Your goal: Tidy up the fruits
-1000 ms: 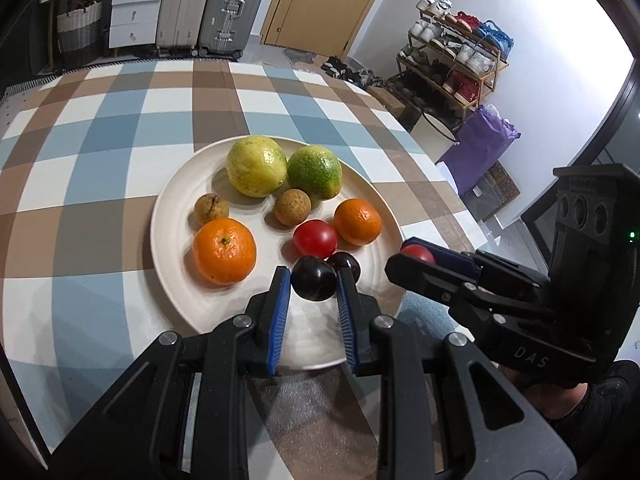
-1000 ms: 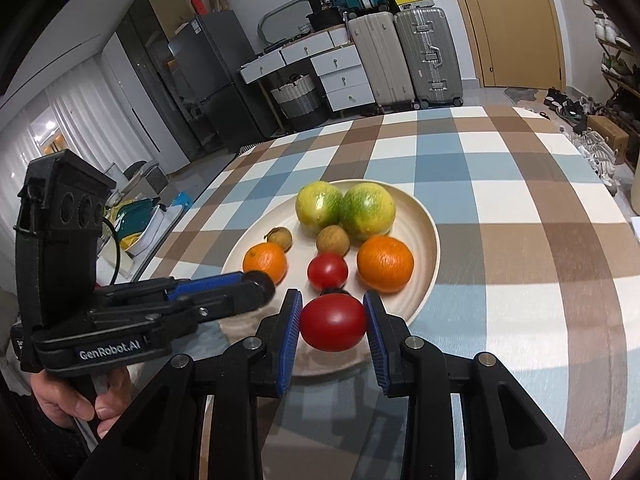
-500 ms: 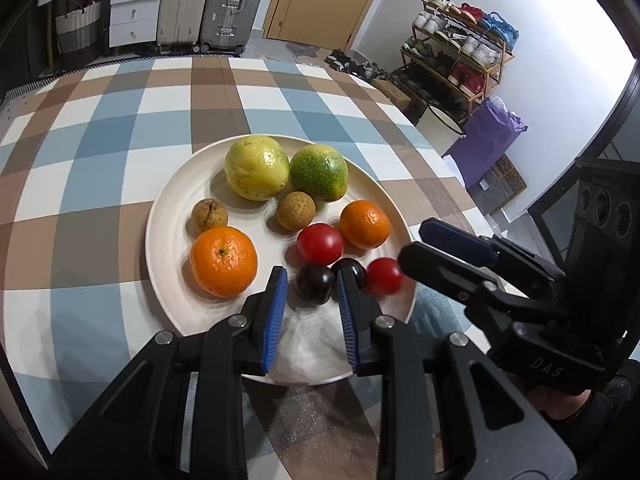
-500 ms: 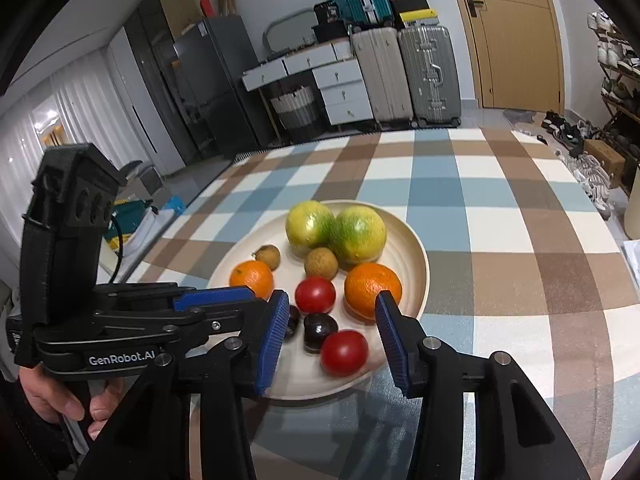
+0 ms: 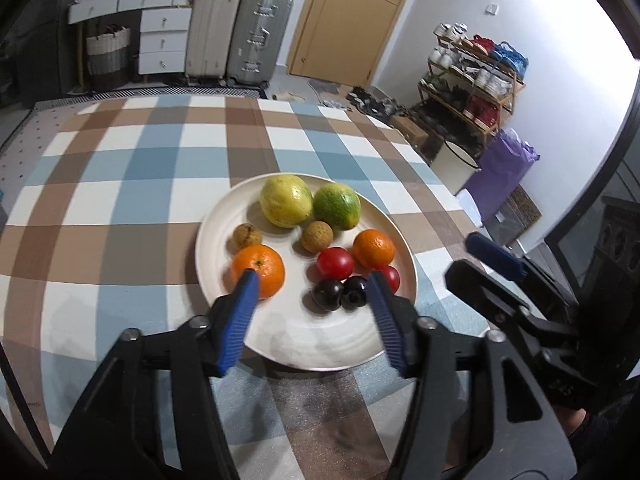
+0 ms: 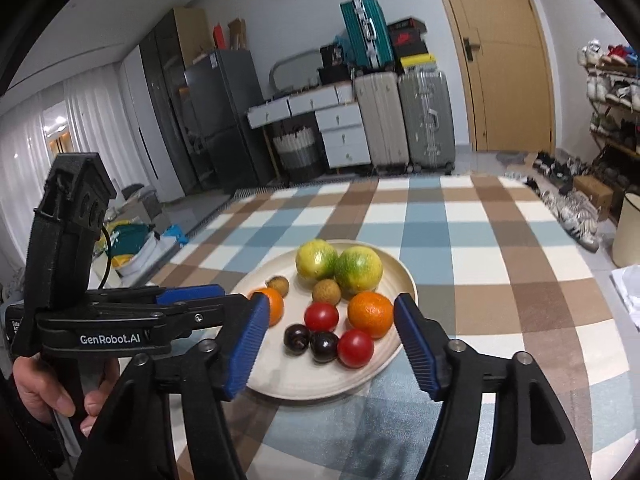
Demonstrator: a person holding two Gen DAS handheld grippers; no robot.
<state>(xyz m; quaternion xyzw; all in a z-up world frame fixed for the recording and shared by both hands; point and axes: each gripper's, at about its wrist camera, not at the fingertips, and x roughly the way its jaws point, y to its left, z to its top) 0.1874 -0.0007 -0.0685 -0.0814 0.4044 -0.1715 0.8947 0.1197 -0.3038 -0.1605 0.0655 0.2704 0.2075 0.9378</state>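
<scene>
All the fruit lay on the cream plate (image 5: 362, 346) on the checked tablecloth (image 5: 120, 208): two dark plums (image 6: 310, 342), two tomatoes (image 6: 321, 317), two oranges (image 6: 370, 314). The left gripper (image 5: 310, 320) and right gripper (image 6: 330, 346) hovered over the plate's near edge, jaws opening, nothing clamped. Only the right wrist view showed the hand (image 6: 52, 394) holding the left gripper; the purple bag (image 5: 500, 176) appeared only in the left.

text: "genrobot.ai" is printed in white on the black side of the left gripper (image 6: 208, 300), at the near left of the right wrist view | faint embossed characters are seen on the right gripper (image 5: 486, 264) body, near right of the left wrist view, not readable | other readable text: none
</scene>
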